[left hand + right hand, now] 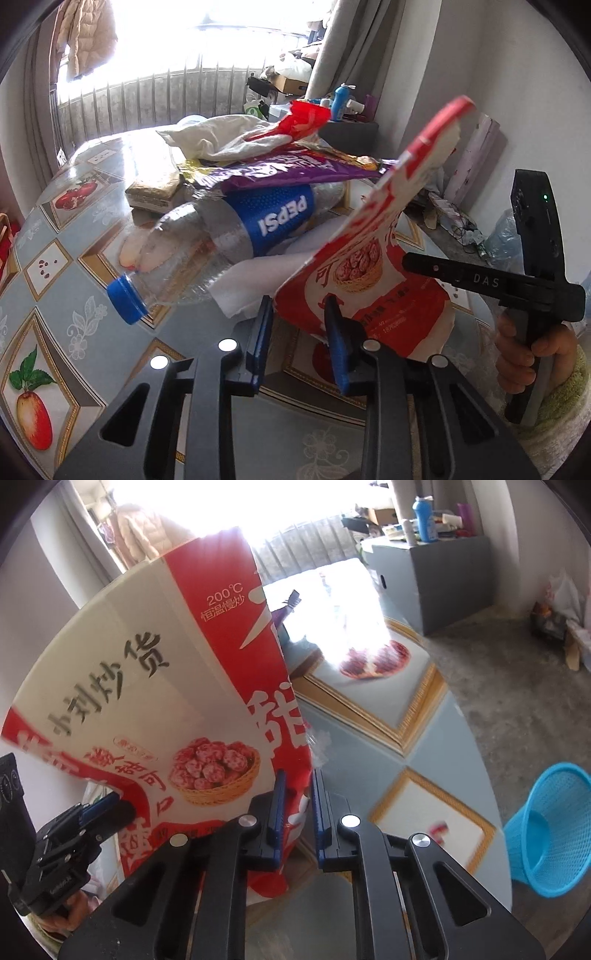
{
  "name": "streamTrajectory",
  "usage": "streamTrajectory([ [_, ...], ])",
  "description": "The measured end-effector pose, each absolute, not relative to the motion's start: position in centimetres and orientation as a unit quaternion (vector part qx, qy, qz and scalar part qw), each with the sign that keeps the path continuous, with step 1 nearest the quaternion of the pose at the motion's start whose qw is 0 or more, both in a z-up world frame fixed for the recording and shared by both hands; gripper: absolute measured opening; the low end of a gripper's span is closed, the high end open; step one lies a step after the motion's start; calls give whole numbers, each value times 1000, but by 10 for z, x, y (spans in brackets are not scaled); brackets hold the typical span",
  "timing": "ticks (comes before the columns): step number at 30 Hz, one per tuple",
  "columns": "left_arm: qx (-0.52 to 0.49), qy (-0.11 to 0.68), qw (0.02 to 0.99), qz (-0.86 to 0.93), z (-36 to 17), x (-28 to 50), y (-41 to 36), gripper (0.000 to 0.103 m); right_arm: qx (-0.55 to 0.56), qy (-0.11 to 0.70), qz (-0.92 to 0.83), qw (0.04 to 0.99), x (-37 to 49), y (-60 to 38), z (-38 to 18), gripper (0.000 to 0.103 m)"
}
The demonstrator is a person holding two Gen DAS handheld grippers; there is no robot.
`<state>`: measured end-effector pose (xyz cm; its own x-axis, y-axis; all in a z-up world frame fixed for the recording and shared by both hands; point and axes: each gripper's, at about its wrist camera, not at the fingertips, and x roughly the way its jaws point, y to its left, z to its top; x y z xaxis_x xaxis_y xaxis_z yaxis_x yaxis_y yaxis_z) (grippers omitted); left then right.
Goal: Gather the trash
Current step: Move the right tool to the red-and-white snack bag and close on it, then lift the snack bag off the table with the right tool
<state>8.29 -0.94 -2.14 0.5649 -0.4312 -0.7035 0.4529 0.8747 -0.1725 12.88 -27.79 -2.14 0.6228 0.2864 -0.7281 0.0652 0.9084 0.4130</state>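
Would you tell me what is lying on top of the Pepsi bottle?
A purple wrapper lies across the Pepsi bottle, with crumpled white cloth and a red wrapper above it. Whatever lies deeper in the pile is covered.

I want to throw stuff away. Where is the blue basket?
The blue basket shows only in the right wrist view, at the far right, on the floor just past the table edge.

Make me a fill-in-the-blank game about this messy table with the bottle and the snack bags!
1. The cap on the Pepsi bottle is ____.
2. Both the left claw and the right claw are pinching the big ____ and white snack bag.
3. The blue basket sits on the ____, not on the table.
4. Lying on top of the bottle is a ____ wrapper.

Missing words: blue; red; floor; purple
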Motion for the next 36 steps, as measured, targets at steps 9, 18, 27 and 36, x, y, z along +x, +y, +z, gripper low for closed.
streamTrajectory([
  [9,24,423,857,-293,-33,60,-30,24,235,450,45,860,72,-291,-24,10],
  [18,43,431,855,-285,-44,65,-42,23,229,430,51,872,69,-299,-17,29],
  [27,55,429,856,-284,-49,61,-45,23,275,425,119,854,90,-319,-31,35],
  [36,77,418,860,-281,-50,58,-55,23,289,423,142,847,113,-322,-40,32],
])
